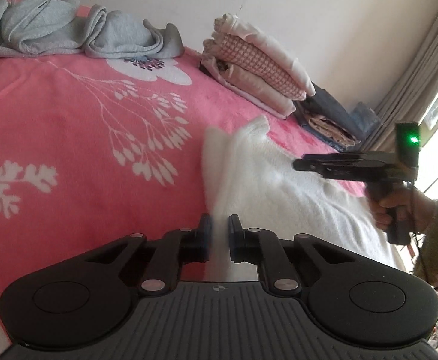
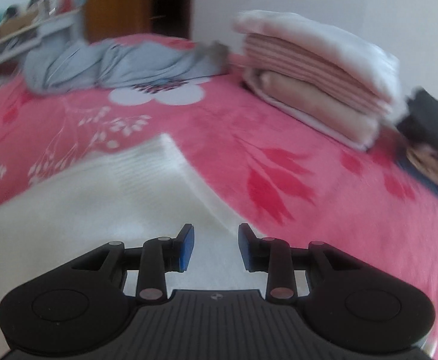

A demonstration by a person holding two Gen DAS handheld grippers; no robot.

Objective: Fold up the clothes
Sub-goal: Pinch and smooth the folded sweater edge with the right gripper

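A white fluffy garment [image 1: 279, 186] lies on the pink flowered bedspread [image 1: 68, 114]. In the left wrist view its near edge runs up between the fingers of my left gripper [image 1: 220, 231], which is shut on it. My right gripper [image 1: 298, 163], held by a hand [image 1: 390, 210], hovers over the garment's far side. In the right wrist view the right gripper [image 2: 215, 240] stands open just above the white garment [image 2: 98, 204], near its folded edge, with nothing between its blue pads [image 2: 187, 249].
A stack of folded pink and cream clothes [image 1: 258, 66] [image 2: 318, 75] sits at the wall side of the bed. A dark folded pile [image 1: 330, 114] [image 2: 429, 126] lies beside it. A crumpled grey garment [image 1: 53, 30] [image 2: 113, 66] lies farther back. Curtain [image 1: 414, 75] at right.
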